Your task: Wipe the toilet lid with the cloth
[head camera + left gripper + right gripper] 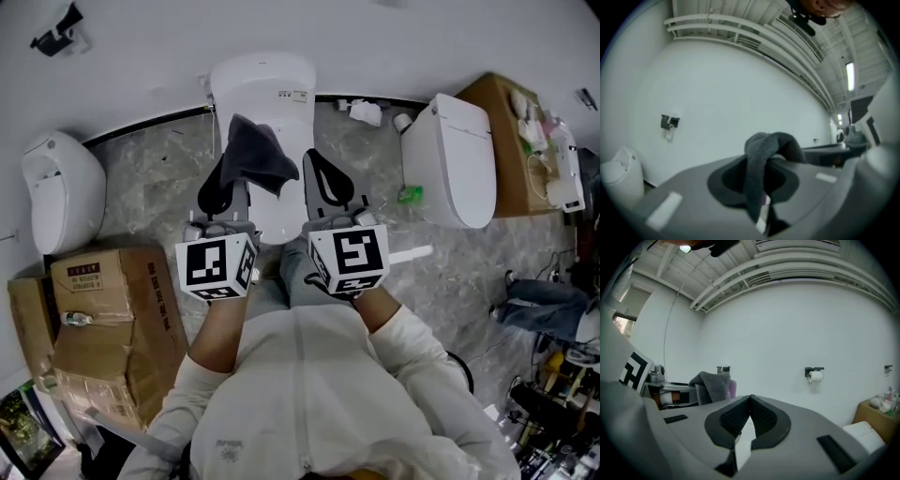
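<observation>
Fingers (725,183) of the left gripper (229,180) are clenched on the dark grey cloth (255,153), which bunches over the pads and droops down between them in the left gripper view. From the head view the cloth hangs off that gripper's tips over the front of the white toilet lid (267,89); whether it touches the lid cannot be told. Far left stands another white toilet (58,192), with a cardboard box (108,314) near it on the grey floor (159,183). Just beside the left gripper, the right gripper (319,167) has its fingers (764,420) pressed together on nothing. Its own view shows the cloth off to the left and a toilet-paper holder (814,374) on the white wall. To the right stands a third toilet (453,161).
</observation>
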A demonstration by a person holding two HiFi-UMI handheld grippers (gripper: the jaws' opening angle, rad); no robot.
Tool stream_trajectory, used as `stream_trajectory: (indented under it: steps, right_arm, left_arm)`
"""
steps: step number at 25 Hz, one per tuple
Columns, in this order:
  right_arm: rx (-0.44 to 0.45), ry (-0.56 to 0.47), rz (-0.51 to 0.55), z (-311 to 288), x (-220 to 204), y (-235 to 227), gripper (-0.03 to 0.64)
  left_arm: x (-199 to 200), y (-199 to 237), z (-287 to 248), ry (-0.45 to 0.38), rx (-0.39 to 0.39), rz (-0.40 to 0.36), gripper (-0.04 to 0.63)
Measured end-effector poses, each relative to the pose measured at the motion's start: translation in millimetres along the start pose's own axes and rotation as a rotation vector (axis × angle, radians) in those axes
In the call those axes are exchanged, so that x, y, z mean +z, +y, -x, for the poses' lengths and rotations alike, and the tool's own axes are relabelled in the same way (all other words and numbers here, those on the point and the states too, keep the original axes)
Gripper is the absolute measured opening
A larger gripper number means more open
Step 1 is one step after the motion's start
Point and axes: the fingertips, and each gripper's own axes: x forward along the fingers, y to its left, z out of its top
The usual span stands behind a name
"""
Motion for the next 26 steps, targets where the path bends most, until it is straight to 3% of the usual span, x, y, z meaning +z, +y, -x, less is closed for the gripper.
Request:
stream_trajectory:
  steps: [7, 26]
  right_arm:
    - [0.007, -0.018, 0.018, 20.9, 8.6, 13.4, 0.015]
    - [0.036, 0.01, 0.057, 28.9, 6.3, 31.1, 0.015]
  left_arm:
    - [4.4, -18.0, 25.2, -0.004, -0.038, -0.019, 0.046]
    - [4.4, -17.4, 46.1, -0.001, -0.063, -0.012, 0.046]
